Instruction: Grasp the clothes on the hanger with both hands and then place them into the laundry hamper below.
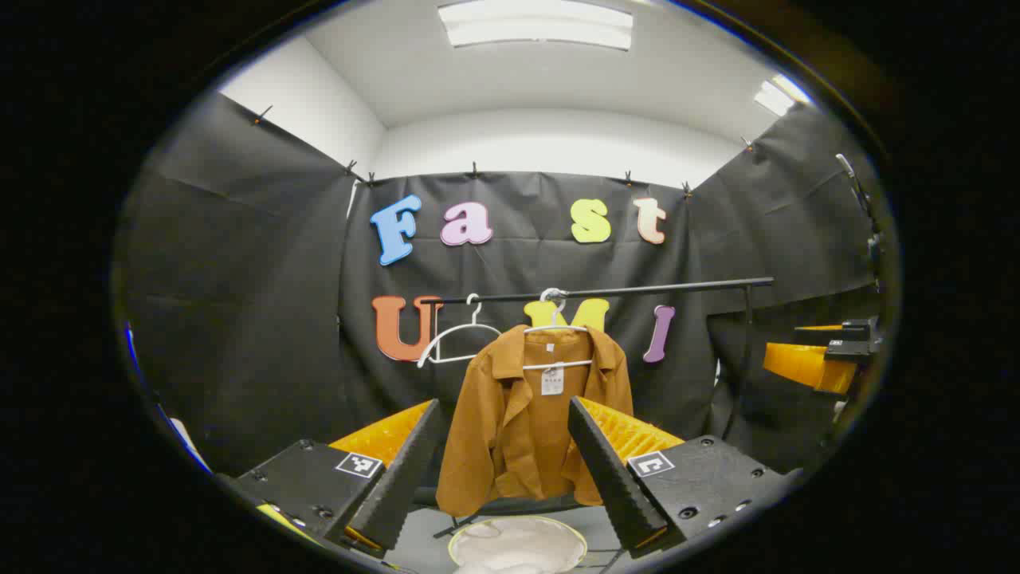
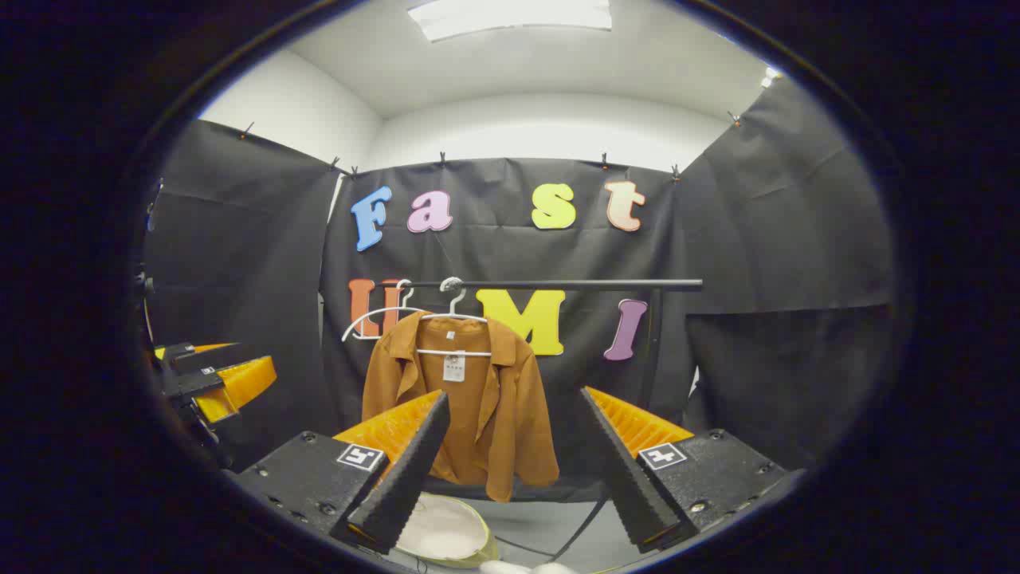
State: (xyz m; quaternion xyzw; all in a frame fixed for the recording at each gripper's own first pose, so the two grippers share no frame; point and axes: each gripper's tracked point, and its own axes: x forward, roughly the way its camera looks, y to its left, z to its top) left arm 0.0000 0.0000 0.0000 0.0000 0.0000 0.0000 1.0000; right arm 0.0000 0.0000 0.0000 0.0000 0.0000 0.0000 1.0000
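Both claws are hanging open and empty, left claw [image 1: 504, 466] facing the brown shirt [image 1: 532, 418] dead ahead on its hanger [image 1: 556, 327], right claw [image 2: 518, 466] seeing it left of centre, hamper [image 1: 518, 544] sitting directly below.

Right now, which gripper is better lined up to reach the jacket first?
Left, probably. In the left gripper view the brown jacket hangs centred between the open left gripper. In the right gripper view the jacket sits off toward one finger of the open right gripper. Neither touches it yet.
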